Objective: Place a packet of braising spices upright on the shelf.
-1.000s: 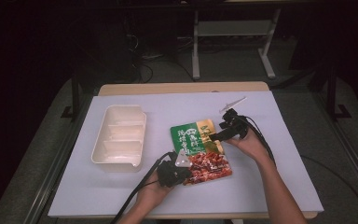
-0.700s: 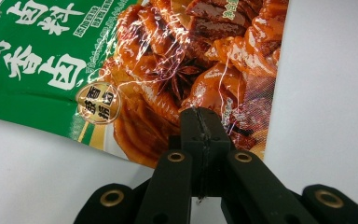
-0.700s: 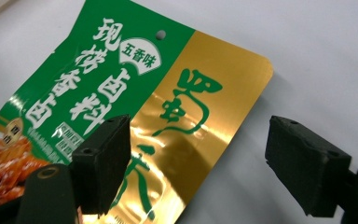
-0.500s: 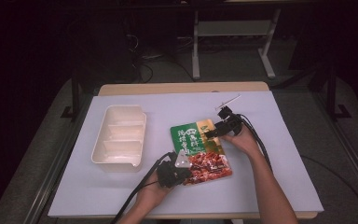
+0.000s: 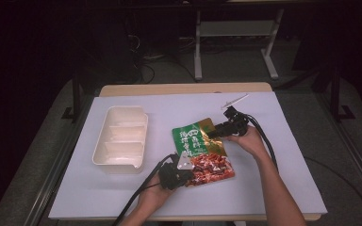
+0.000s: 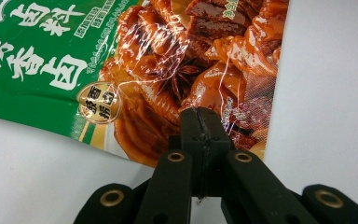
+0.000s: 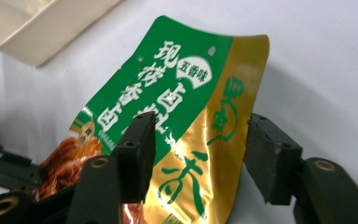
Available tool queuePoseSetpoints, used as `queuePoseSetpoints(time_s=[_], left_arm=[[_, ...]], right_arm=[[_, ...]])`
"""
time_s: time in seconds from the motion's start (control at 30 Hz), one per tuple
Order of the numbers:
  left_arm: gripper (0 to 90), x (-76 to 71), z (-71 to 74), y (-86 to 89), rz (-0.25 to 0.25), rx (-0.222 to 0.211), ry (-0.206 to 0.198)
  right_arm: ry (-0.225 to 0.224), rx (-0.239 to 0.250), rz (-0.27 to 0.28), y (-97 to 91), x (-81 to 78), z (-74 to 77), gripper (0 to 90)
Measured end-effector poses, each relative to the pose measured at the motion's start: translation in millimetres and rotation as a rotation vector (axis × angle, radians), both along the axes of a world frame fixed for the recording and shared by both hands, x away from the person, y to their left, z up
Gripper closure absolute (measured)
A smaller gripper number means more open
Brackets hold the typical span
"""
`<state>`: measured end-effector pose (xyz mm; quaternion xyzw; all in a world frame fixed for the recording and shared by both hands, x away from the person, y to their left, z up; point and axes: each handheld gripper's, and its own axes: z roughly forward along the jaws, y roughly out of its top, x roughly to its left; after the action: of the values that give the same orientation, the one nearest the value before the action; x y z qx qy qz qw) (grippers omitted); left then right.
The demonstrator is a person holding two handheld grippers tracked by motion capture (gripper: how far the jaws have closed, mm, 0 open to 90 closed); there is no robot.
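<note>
Left gripper (image 5: 185, 175) clamped on the sauce pouch (image 5: 202, 150) at its 7 o'clock corner, table (image 5: 283, 155) centre. Pouch light, floppy, slick foil; grip edges. Right gripper (image 7: 198, 154), jaws just closing, half-wide astride the pouch's 1 o'clock edge.

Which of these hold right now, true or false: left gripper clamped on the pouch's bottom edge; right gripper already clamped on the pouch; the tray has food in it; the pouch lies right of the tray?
1. The left gripper is clamped on the pouch at its red end: true.
2. The right gripper is clamped on the pouch: false; its jaws have just been closing and straddle the gold edge with gaps showing.
3. The tray holds food: false; its compartments look empty.
4. The pouch lies right of the tray: true.
</note>
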<state>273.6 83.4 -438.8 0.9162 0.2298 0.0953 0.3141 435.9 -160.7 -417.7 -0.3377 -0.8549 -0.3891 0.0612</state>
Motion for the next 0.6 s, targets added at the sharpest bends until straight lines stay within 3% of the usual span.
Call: queuePoseSetpoints(time_s=[0.17,0.2,0.27,0.43,0.5,0.6], left_arm=[[90.0,-0.3,-0.6,-0.1,0.002,-0.007,-0.003],[90.0,-0.5,-0.7,0.1,0.0,-0.006,-0.008],[90.0,-0.4,-0.8,0.3,0.0,-0.007,-0.007],[90.0,0.2,-0.4,0.6,-0.005,-0.005,-0.004],[90.0,0.2,-0.4,0.6,-0.006,-0.005,-0.005],[90.0,0.4,-0.2,0.9,-0.005,-0.004,-0.002]], right_arm=[[0.008,-0.028,0.028,-1.1,0.8,-3.3,52.2],[0.035,-0.029,0.042,-1.6,2.5,-6.7,53.8],[0.047,-0.051,0.04,-1.1,3.3,-9.2,55.1],[0.052,-0.046,0.062,0.3,4.3,-12.4,57.6],[0.068,-0.089,0.063,4.3,5.4,-17.7,56.3],[0.075,-0.053,0.052,6.1,7.1,-22.7,56.3]])
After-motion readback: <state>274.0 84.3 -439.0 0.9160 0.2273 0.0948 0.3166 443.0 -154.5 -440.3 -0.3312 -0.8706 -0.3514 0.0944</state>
